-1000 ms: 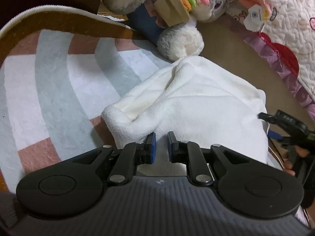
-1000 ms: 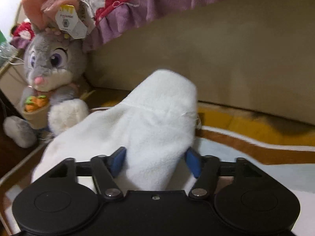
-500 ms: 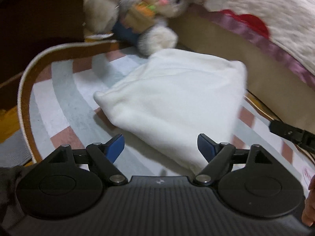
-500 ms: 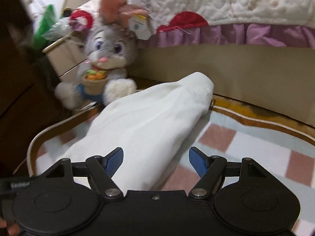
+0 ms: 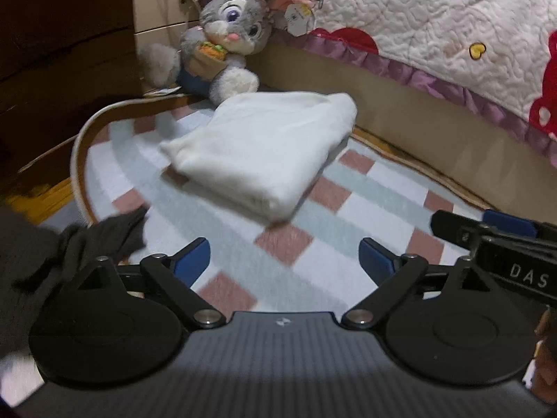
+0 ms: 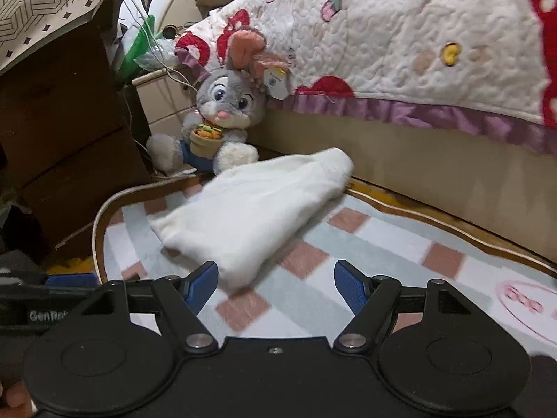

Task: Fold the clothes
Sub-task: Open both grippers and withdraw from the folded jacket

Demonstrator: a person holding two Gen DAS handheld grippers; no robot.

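Observation:
A white fleece garment lies folded into a thick pad on the checked rug, near the bed. The right wrist view shows the same garment ahead of the jaws. My left gripper hangs above the rug, well short of the garment, its jaws still opening with nothing between them. My right gripper stands open above the rug, the garment's near corner just beyond its left finger, untouched. A dark cloth lies at the left gripper's left side.
A grey plush rabbit sits behind the garment against the bed base. A quilted bedspread hangs over it. Dark wooden furniture stands at the left. The right gripper's finger shows at the left view's right edge.
Both grippers have pulled back and up from the white garment, which now lies free on the rug. The left jaws went from nearly shut to wide apart.

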